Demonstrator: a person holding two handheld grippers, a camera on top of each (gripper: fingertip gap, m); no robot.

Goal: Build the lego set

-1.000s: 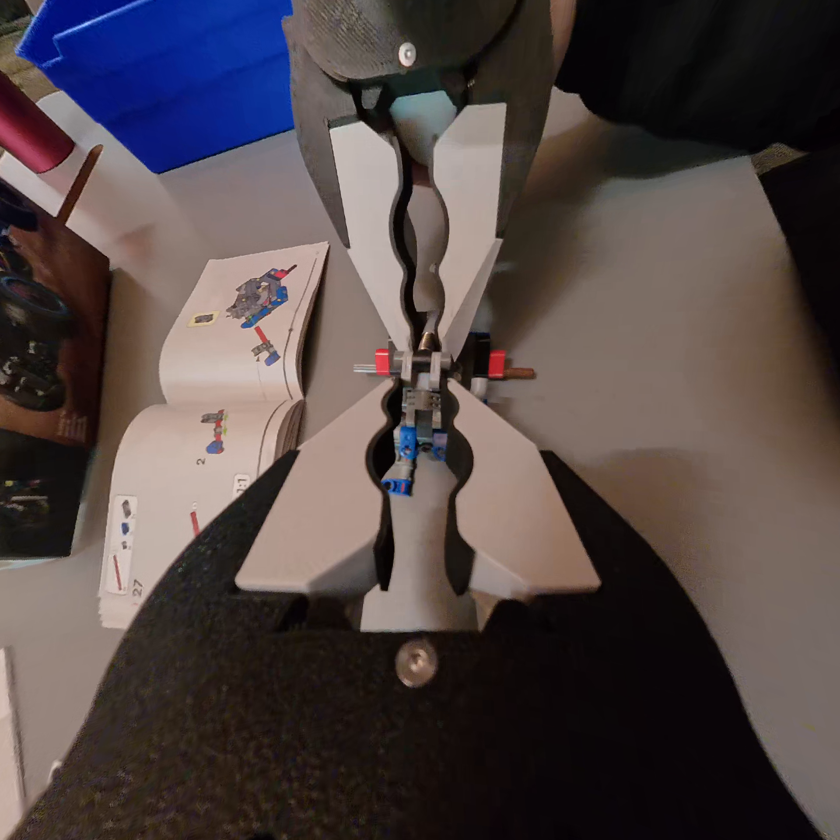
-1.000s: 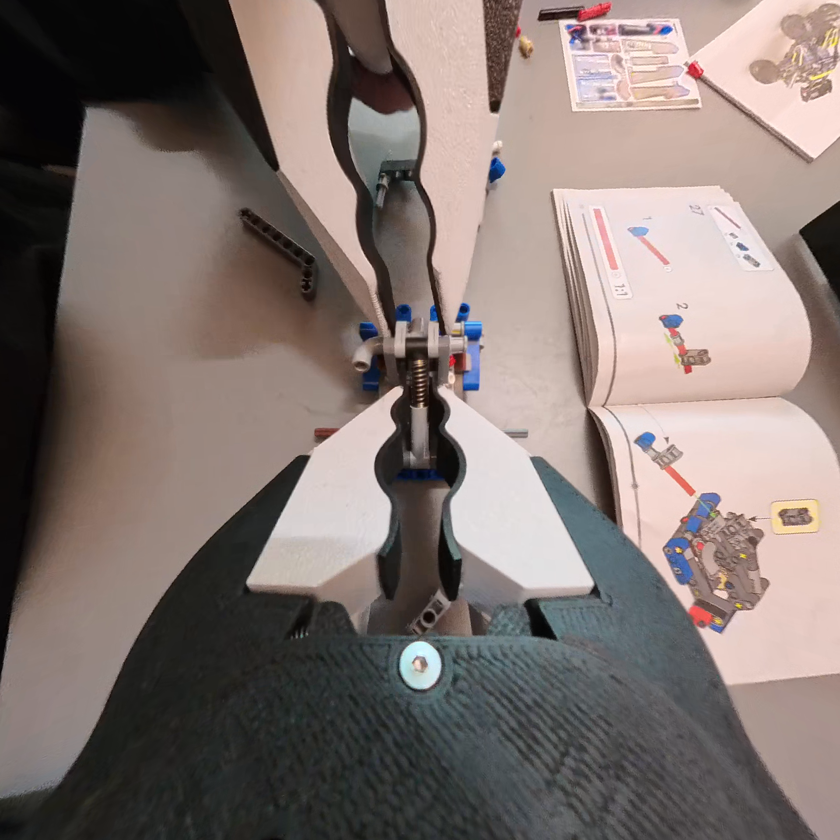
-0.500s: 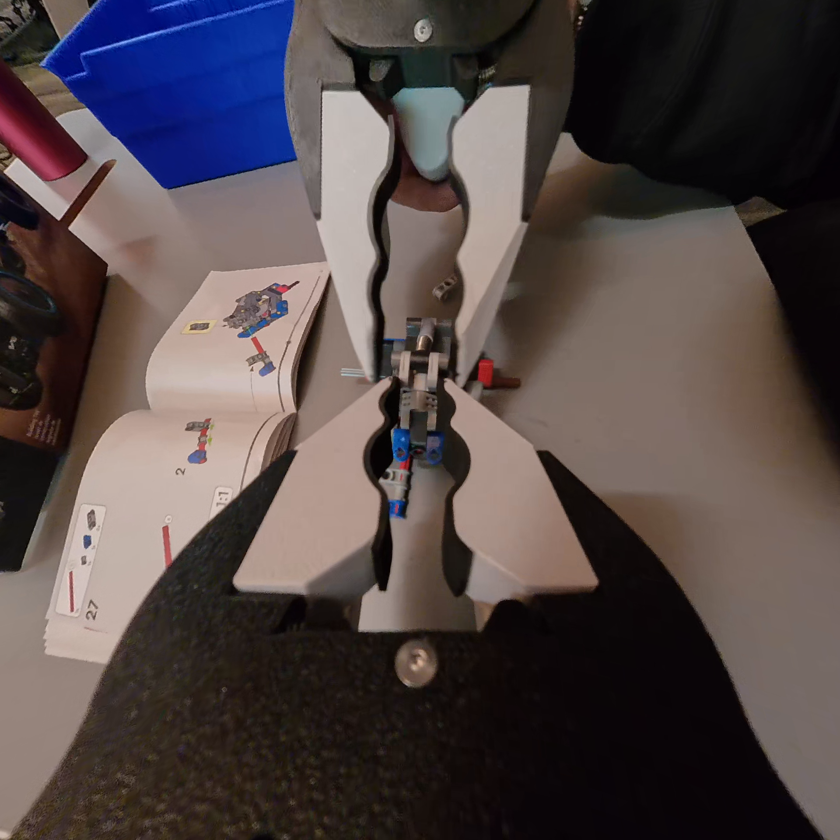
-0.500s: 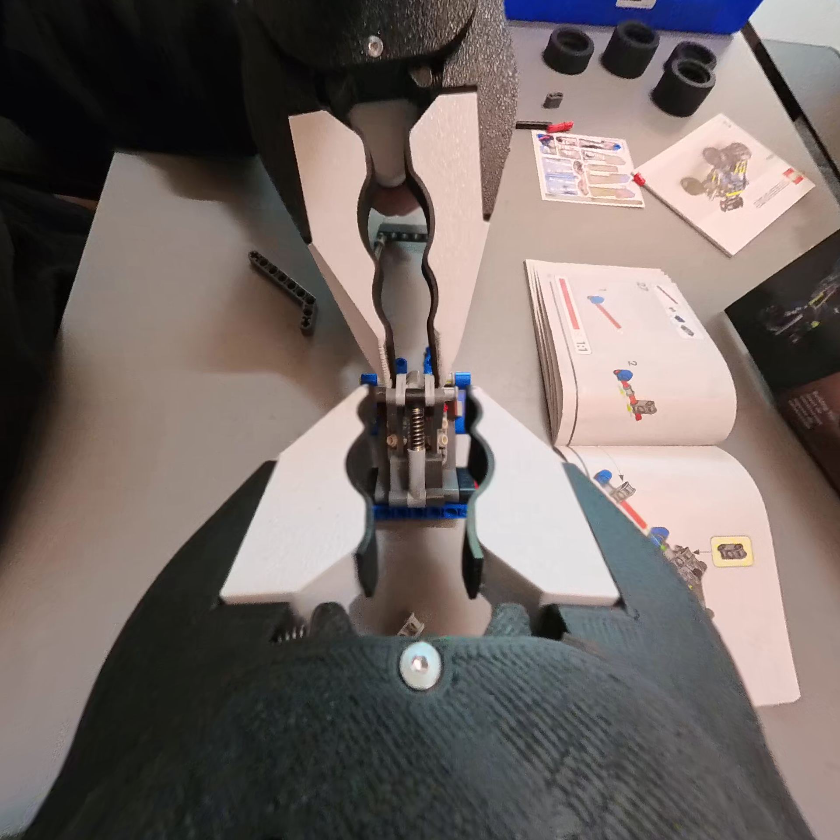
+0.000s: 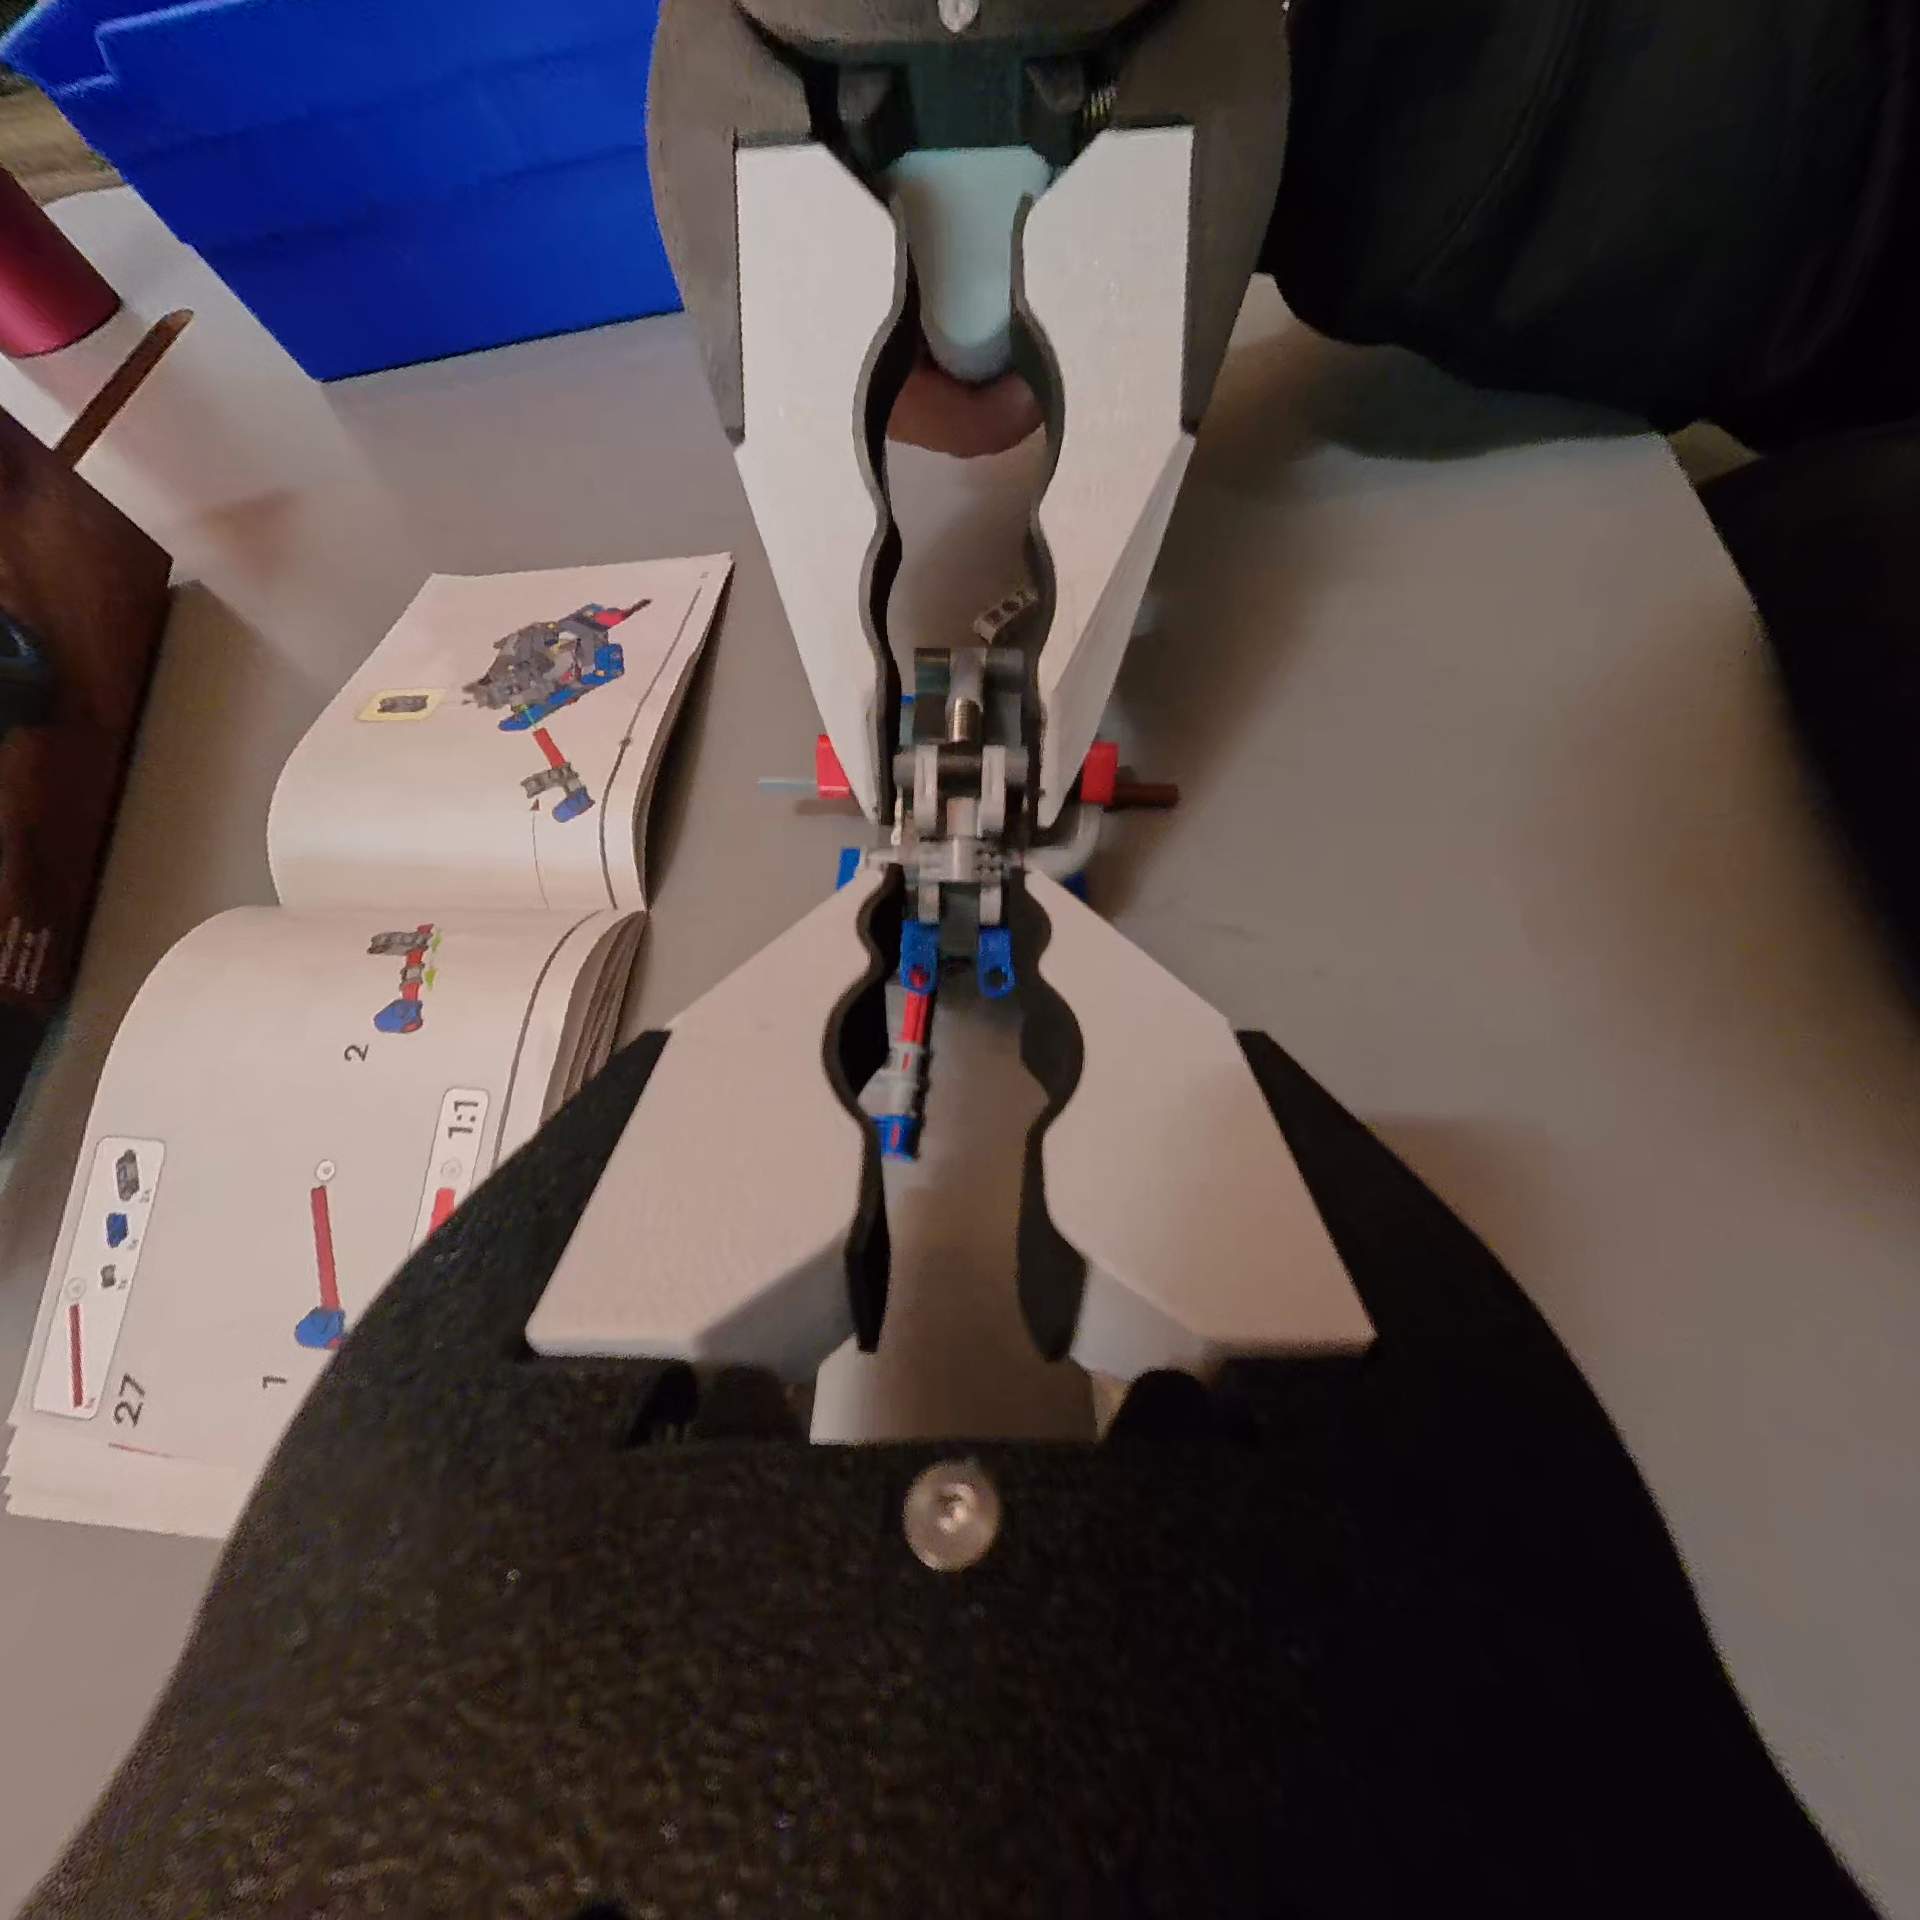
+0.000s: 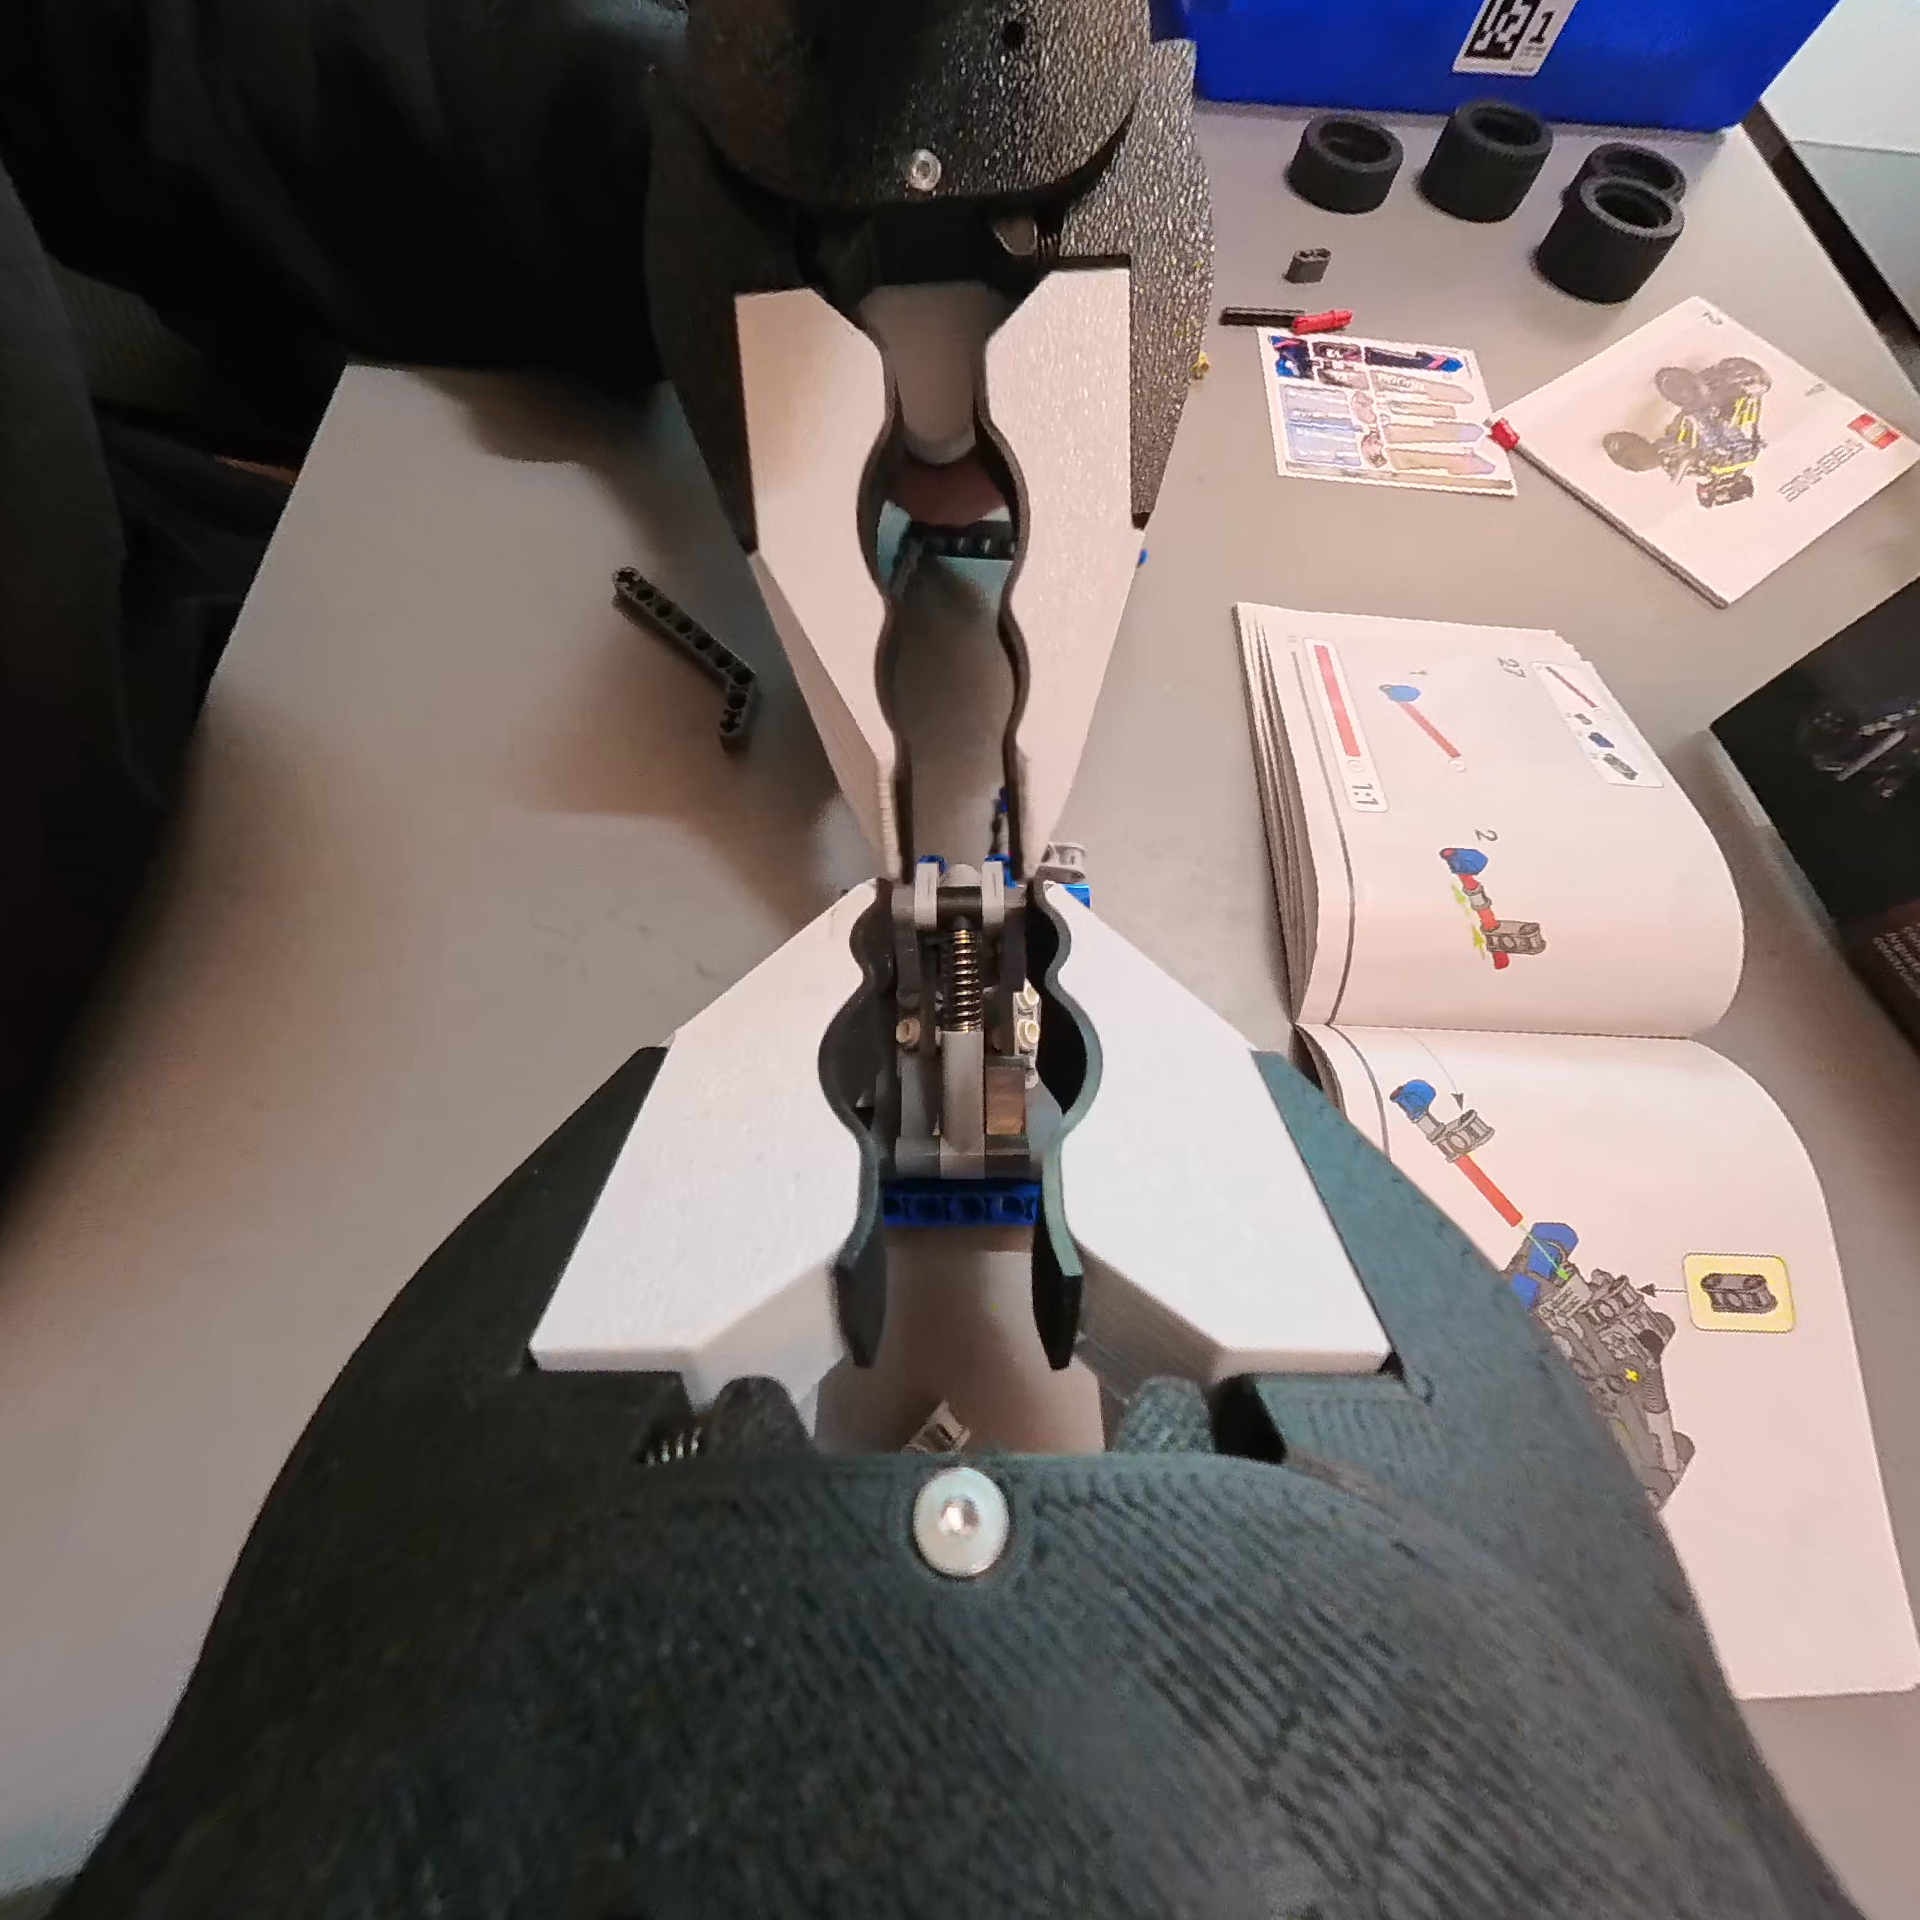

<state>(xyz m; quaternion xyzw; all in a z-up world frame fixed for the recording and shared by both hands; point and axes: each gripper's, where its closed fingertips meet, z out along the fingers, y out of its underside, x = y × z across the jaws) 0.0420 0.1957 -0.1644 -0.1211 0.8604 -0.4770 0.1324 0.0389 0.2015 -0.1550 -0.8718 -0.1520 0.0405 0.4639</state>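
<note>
Open instruction booklet (image 5: pixel 436 831) lies left. My left gripper (image 5: pixel 951 883) clamps near end of lego chassis (image 5: pixel 961 821); my right gripper (image 6: pixel 961 904) clamps far end, mid-table. Step in hand, I judge: seating red axle (image 5: pixel 914 1013). Next: steady grip, press straight.

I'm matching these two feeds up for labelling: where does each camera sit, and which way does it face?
Left wrist view: on the left tool, looking along its fingers at the lego assembly, the right tool opposite; a dark sleeve shows.
Right wrist view: on the right tool, facing the opposite way at the lego assembly; sleeve upper left.
Shared: assembly, both tools, open instruction booklet, blue bin.
</note>
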